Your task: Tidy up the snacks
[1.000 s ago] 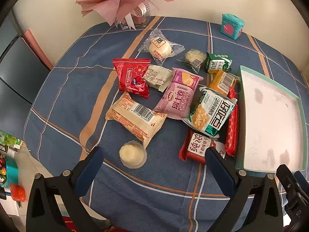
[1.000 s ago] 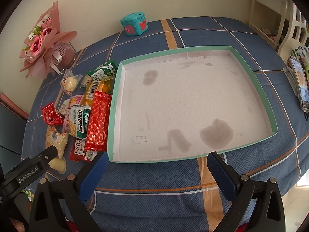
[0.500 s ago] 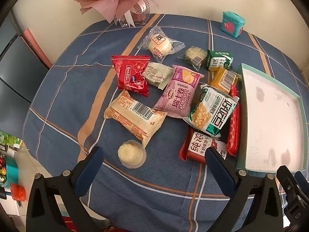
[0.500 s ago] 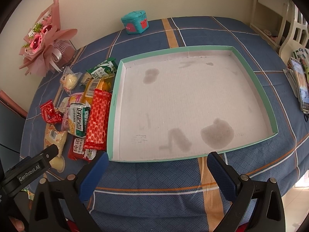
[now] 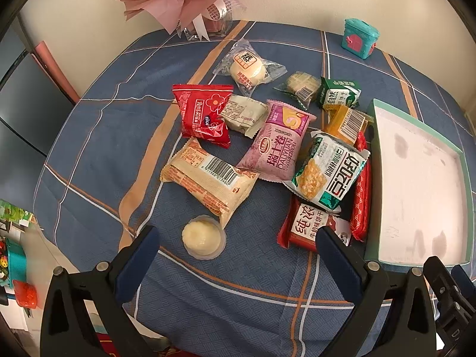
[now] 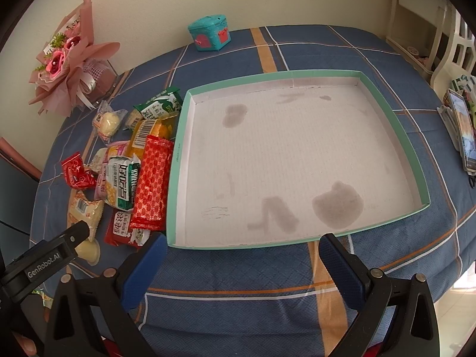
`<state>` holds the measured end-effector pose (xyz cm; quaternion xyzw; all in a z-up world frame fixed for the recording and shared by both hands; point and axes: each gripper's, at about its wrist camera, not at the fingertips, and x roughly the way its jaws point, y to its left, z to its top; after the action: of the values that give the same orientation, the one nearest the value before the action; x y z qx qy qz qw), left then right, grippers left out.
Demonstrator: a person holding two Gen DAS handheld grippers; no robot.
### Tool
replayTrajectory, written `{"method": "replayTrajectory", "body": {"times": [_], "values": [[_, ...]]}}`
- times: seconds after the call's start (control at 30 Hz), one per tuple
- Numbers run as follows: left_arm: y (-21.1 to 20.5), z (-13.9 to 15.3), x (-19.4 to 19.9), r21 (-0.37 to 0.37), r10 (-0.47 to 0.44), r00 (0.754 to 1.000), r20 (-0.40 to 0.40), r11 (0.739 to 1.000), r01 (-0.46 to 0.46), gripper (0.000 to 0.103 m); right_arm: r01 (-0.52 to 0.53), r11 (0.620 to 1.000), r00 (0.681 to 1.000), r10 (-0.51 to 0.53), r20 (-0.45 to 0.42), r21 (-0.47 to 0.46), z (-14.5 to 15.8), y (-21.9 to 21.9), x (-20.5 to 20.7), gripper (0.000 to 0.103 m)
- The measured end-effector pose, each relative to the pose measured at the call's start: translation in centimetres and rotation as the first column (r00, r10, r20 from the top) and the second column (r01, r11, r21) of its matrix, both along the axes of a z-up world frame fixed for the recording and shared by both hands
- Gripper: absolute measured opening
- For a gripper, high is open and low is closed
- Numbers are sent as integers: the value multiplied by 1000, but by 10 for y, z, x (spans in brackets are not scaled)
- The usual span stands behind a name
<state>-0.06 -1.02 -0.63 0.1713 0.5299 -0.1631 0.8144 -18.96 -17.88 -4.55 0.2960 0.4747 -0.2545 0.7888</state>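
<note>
My left gripper point(image 5: 236, 245) hangs wide open and empty above the near edge of the blue plaid surface point(image 5: 98, 148). A round jelly cup point(image 5: 203, 237) sits just beyond it, between its fingers. Past that the snack packets point(image 5: 276, 151) lie scattered, well apart from the gripper, to the left of the green-rimmed tray point(image 5: 375, 178). My right gripper point(image 6: 241, 257) is also open and empty, facing the tray's near rim. Only the right view shows the whole stained tray floor and a phone point(image 6: 462, 128) at the far right. Only the left view shows each packet separately.
</note>
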Motion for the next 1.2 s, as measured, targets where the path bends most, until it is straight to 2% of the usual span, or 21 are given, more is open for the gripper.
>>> {"method": "replayTrajectory", "body": {"times": [0.13,0.37,0.67,0.8,0.93,1.1,1.2], "values": [[12,2,11,-10,44,999,11,999,-44,103,-50,999,999,50,14,12,0,11,12,103],[45,0,36,-121,145,987,-69,981,-152,103,-150,988,986,147,73,39,4,33,40,103],[60,-13,50,-131,156,979,-131,976,-173,103,-213,974,975,207,79,81,-3,66,72,102],[68,-23,56,-113,185,969,-167,972,-205,103,-241,967,969,235,73,83,-7,82,82,98],[71,-33,59,-118,186,957,-224,969,-216,95,-263,962,965,260,45,80,-14,94,92,94],[68,-45,60,-101,181,948,-262,972,-213,94,-260,961,965,261,5,93,-27,97,102,88],[66,-57,64,-96,186,940,-287,971,-221,90,-263,960,964,265,-16,92,-34,99,108,87]]}}
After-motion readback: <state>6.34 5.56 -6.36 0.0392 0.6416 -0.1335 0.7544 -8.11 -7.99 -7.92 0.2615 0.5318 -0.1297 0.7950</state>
